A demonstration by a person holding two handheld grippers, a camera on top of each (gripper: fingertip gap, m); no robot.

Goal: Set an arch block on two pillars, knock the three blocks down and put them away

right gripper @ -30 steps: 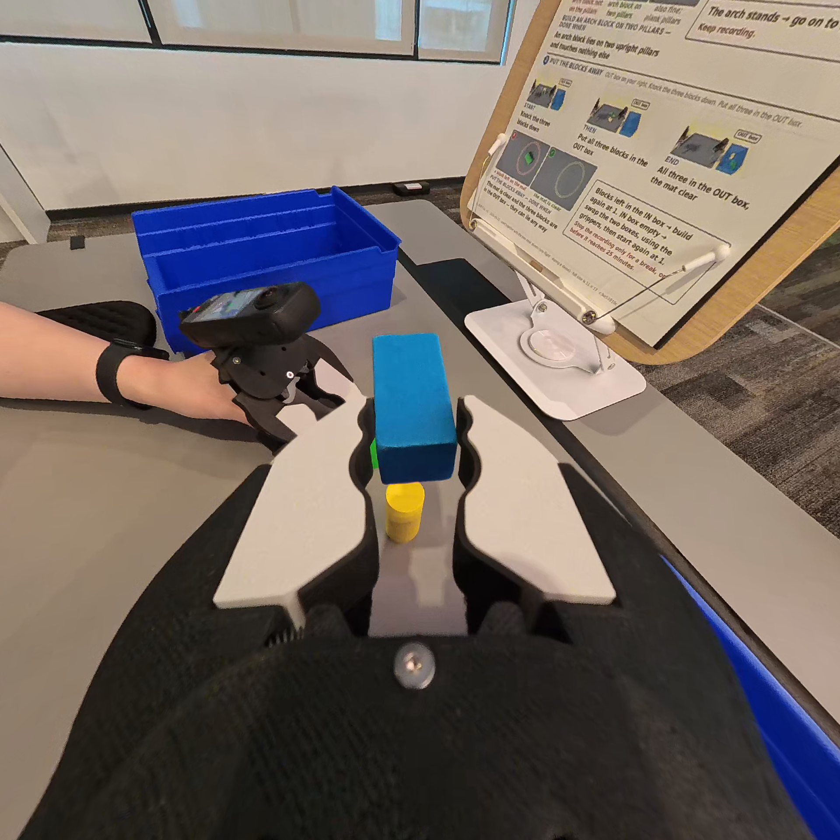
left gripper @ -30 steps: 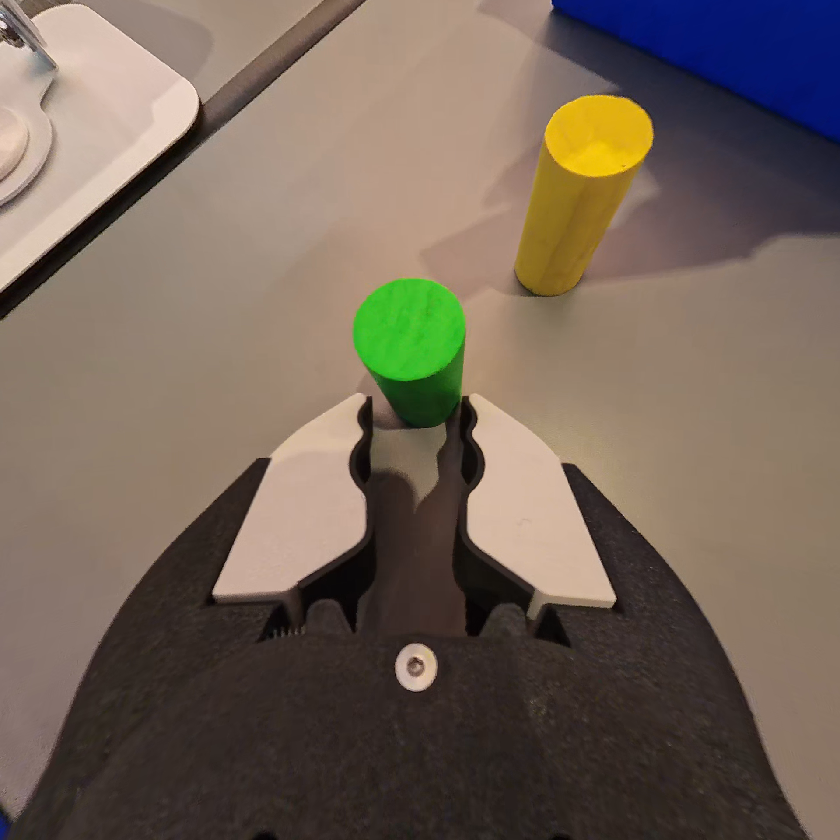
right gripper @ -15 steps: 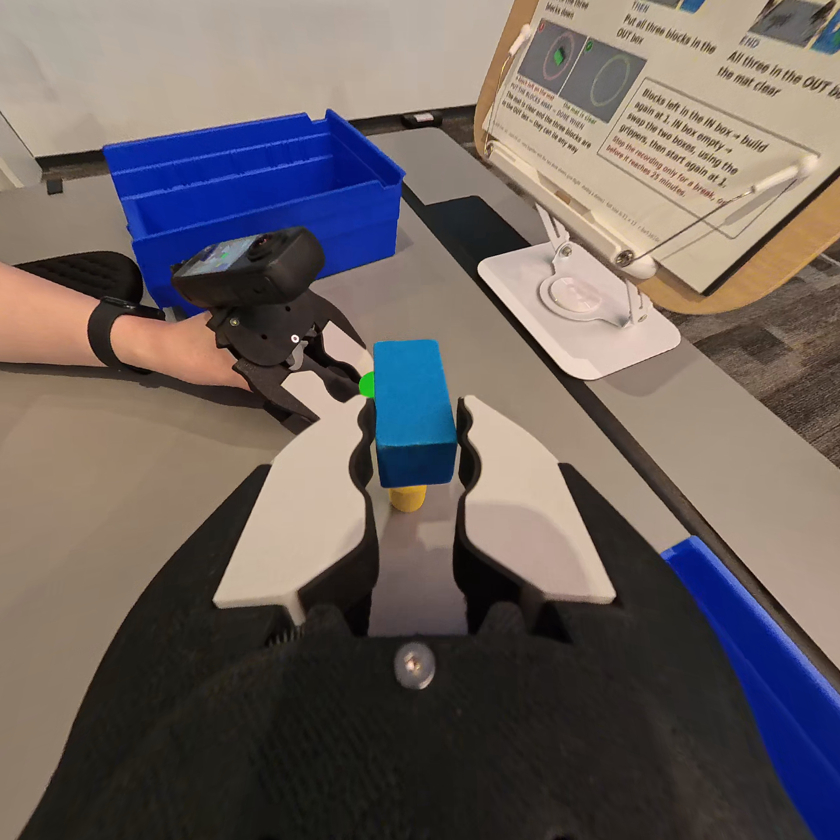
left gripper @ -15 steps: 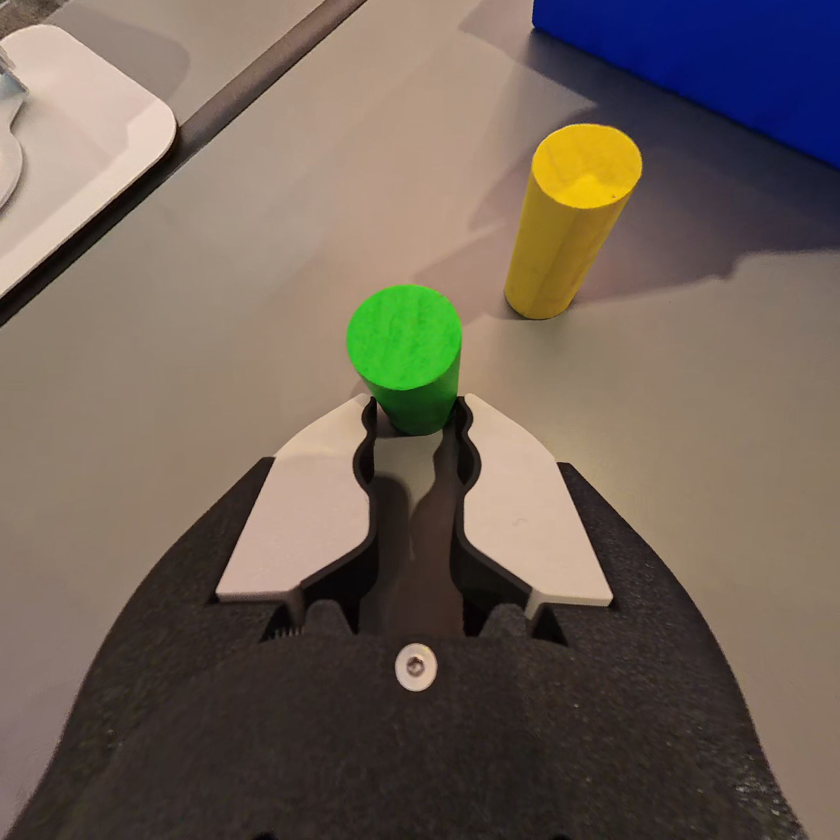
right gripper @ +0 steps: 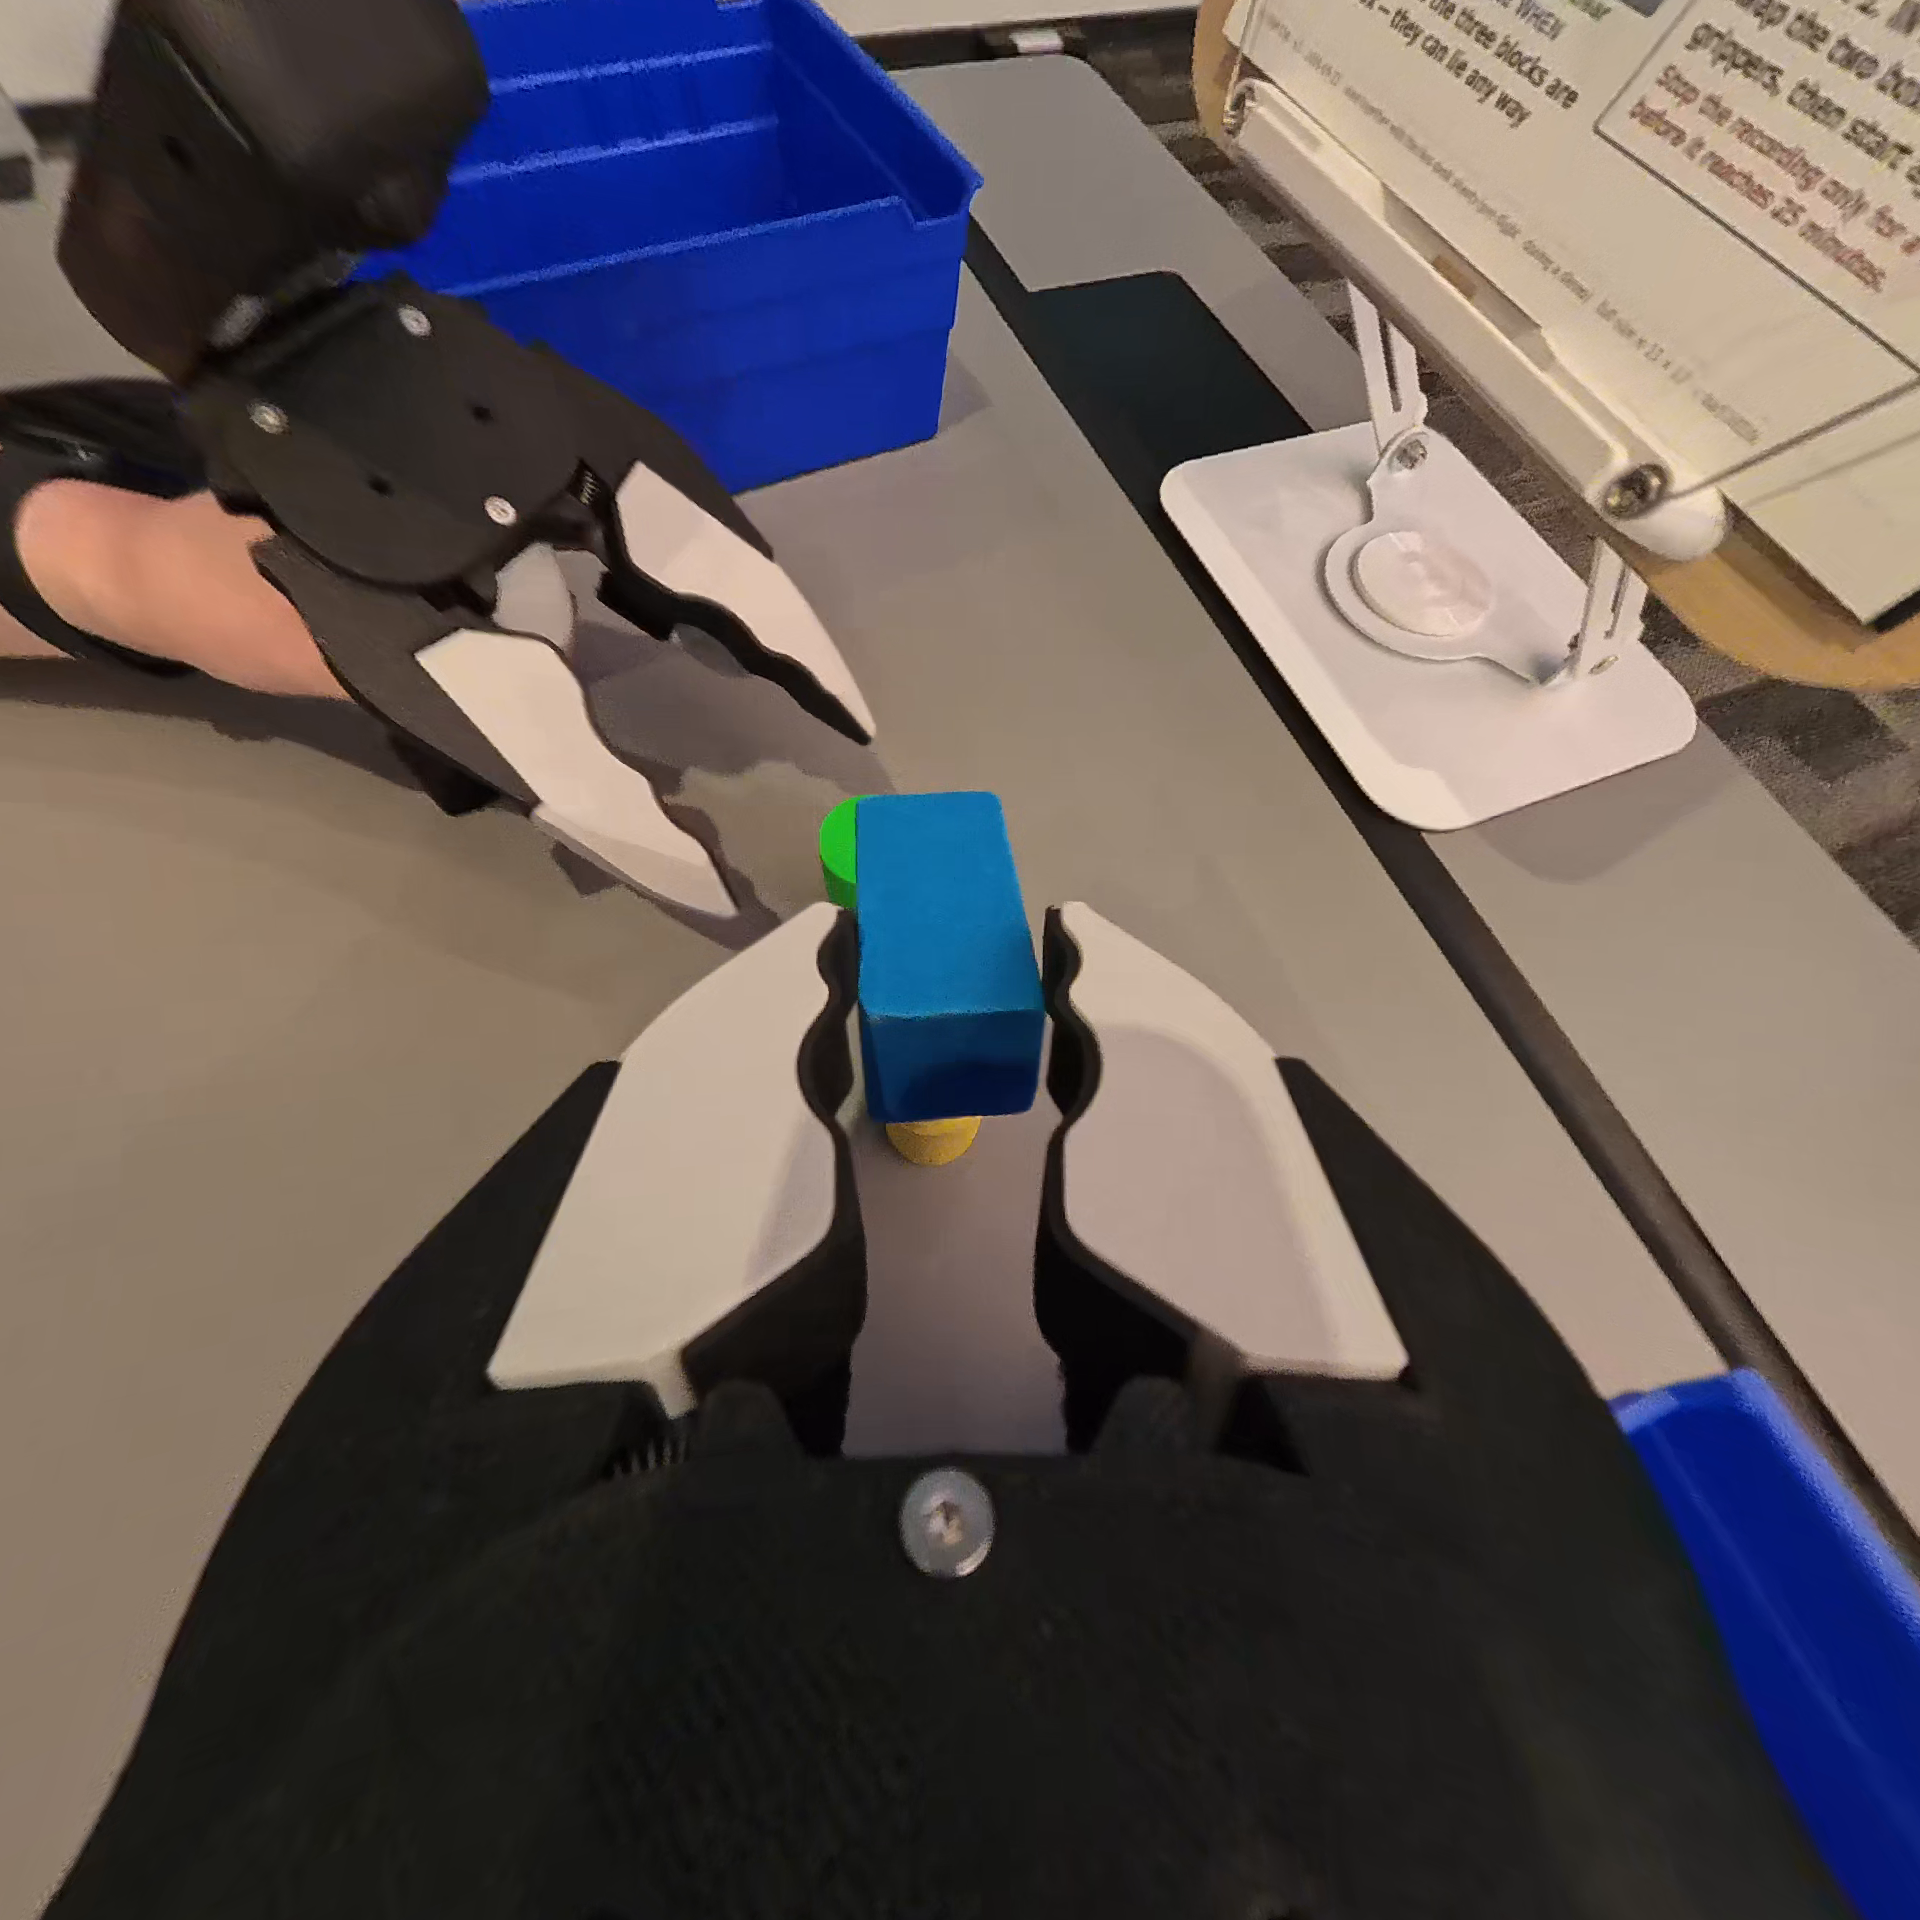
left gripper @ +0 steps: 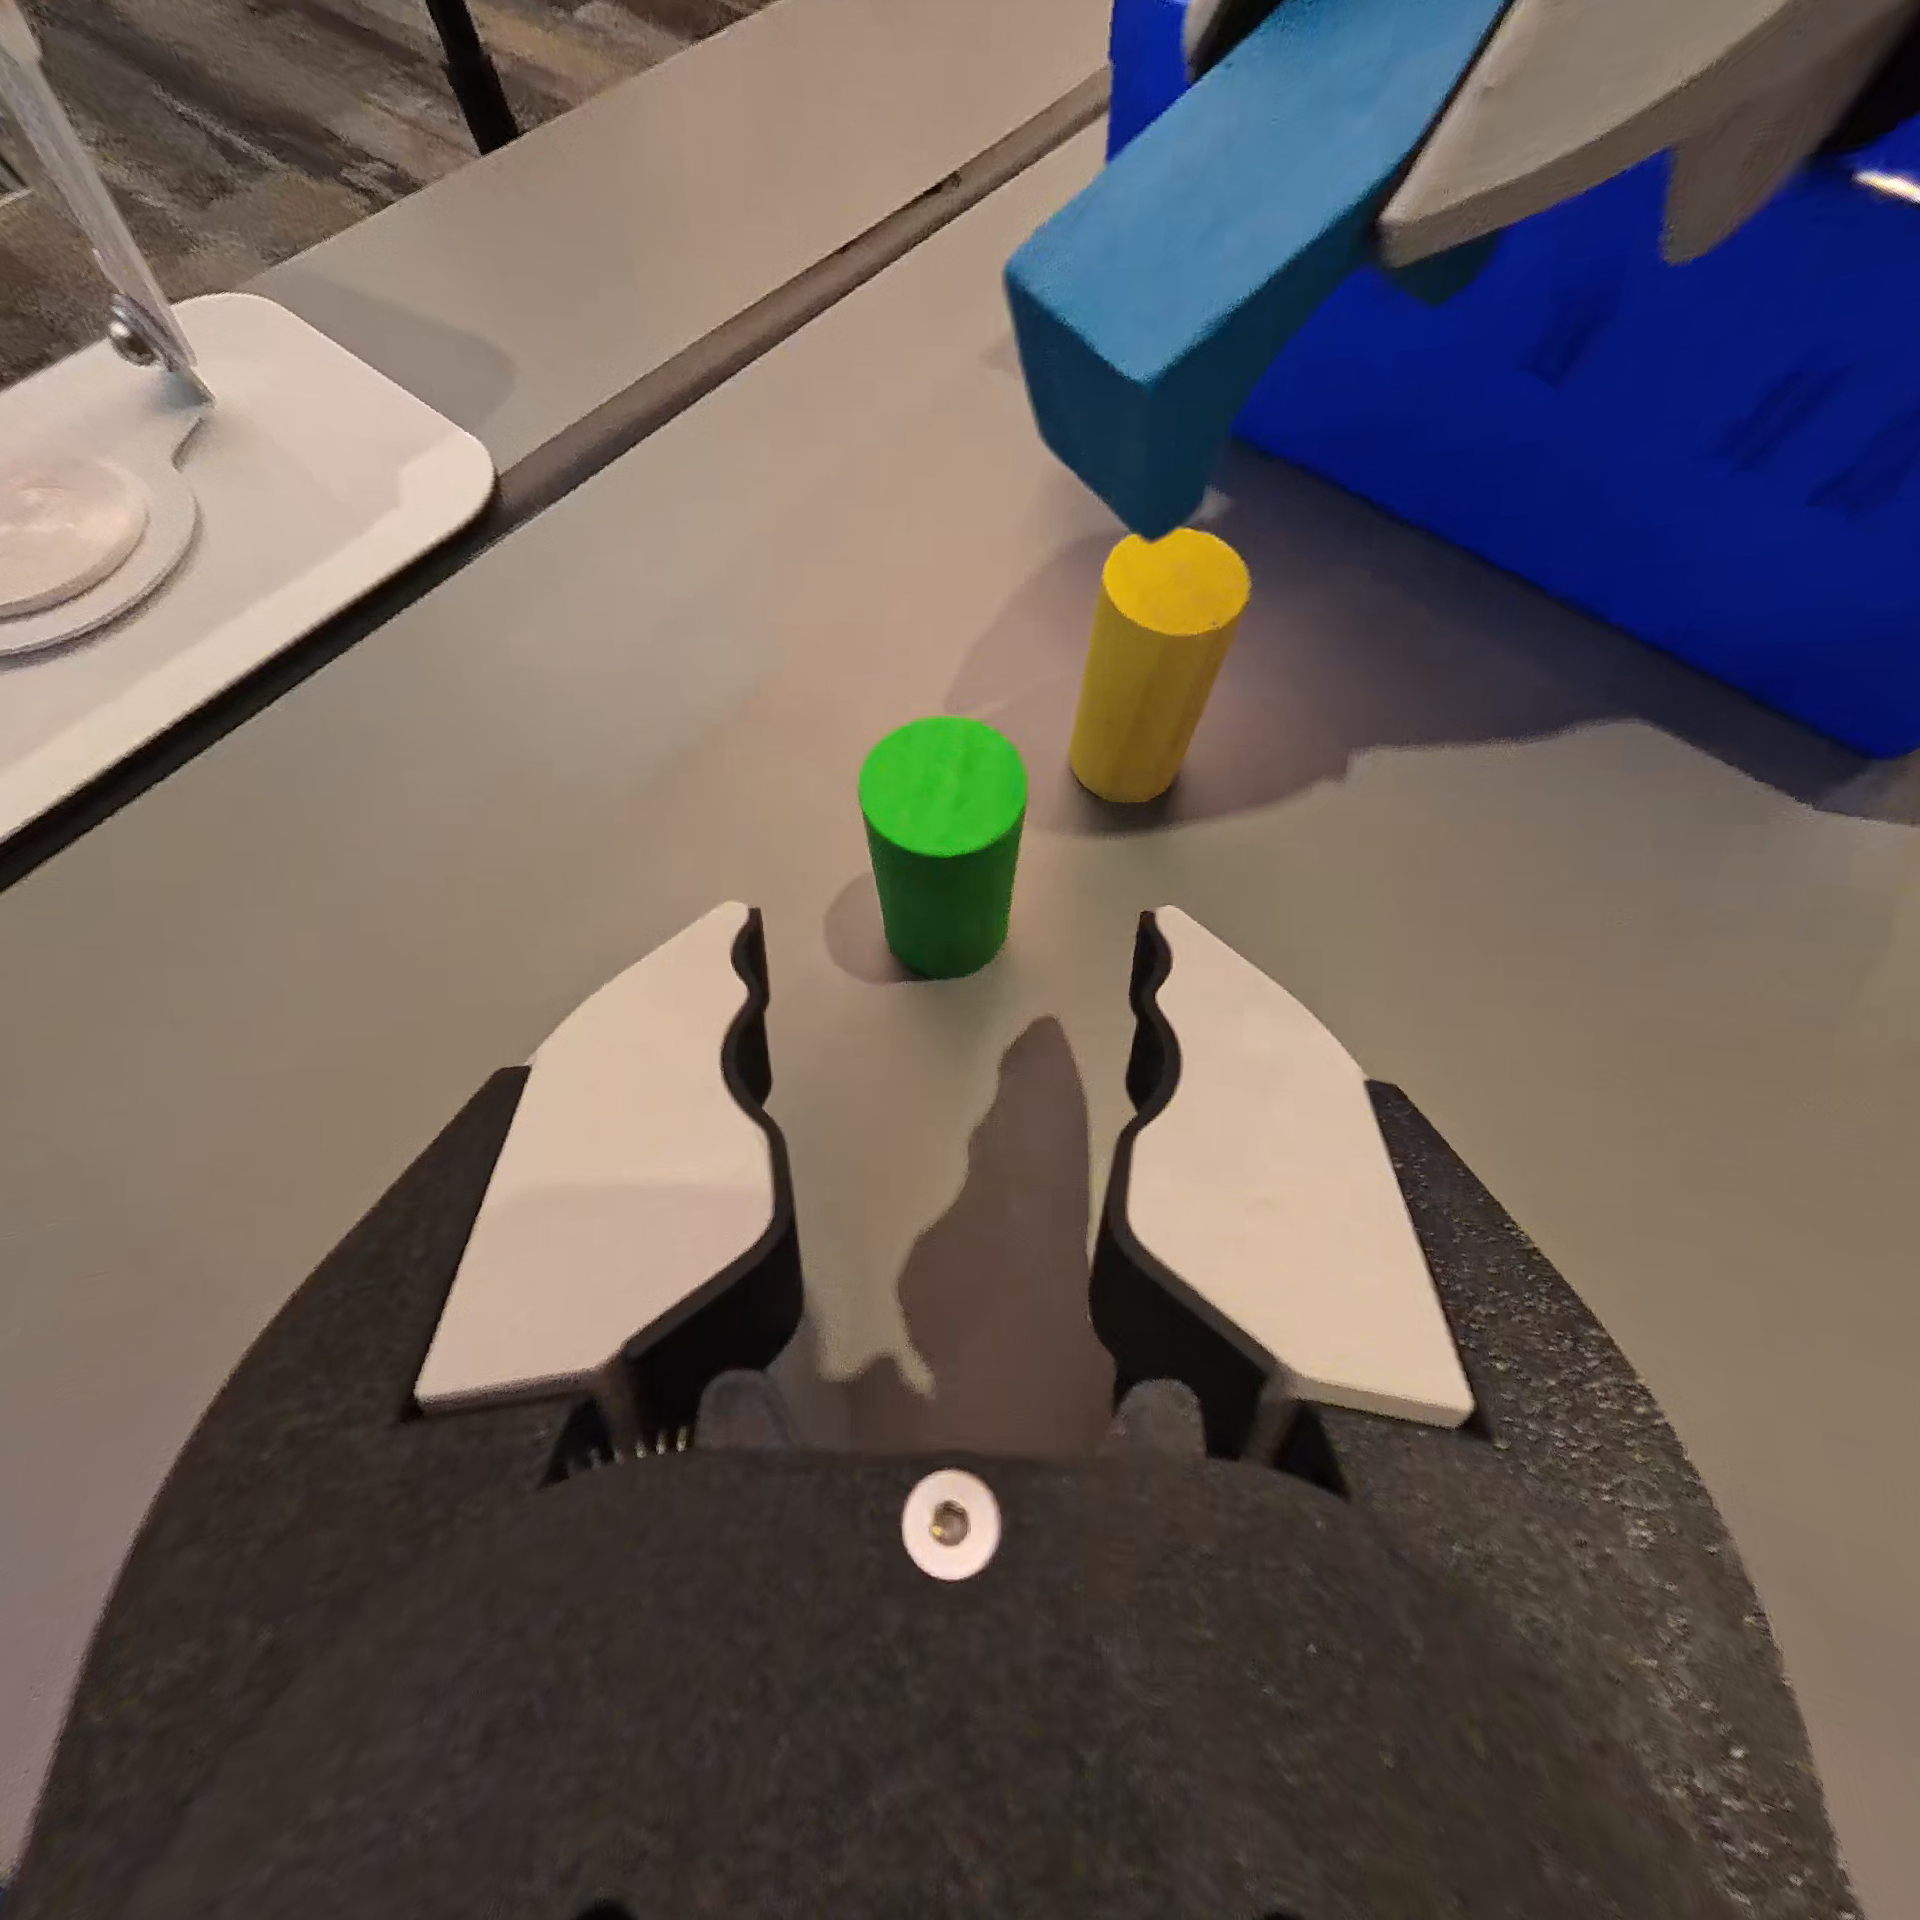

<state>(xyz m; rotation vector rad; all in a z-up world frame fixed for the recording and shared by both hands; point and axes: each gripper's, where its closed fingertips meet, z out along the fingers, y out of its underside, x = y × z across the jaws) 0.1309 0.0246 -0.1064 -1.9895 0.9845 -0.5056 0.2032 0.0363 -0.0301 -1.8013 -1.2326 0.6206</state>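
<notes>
A green pillar (left gripper: 943, 844) and a taller yellow pillar (left gripper: 1155, 663) stand upright on the grey table, a little apart. My left gripper (left gripper: 943, 920) is open and empty, just behind the green pillar and not touching it. My right gripper (right gripper: 940, 920) is shut on a blue block (right gripper: 943, 940) and holds it in the air over the two pillars. In the right wrist view the block hides most of the green pillar (right gripper: 837, 844) and the yellow pillar (right gripper: 928, 1141). In the left wrist view the blue block (left gripper: 1205, 260) hangs slanted with its low corner just above the yellow pillar.
A blue bin (right gripper: 717, 239) stands at the far side of the table, another blue bin (right gripper: 1787, 1621) at the near right. A white stand base (right gripper: 1434, 613) holds an instruction board on the right. A person's hand (right gripper: 135, 613) holds the left gripper (right gripper: 800, 800). Left tips to right tips: about 11 cm.
My left gripper has let go of the green pillar, opened and drawn back. My right gripper has brought the blue block forward and lower, over the pillars.
</notes>
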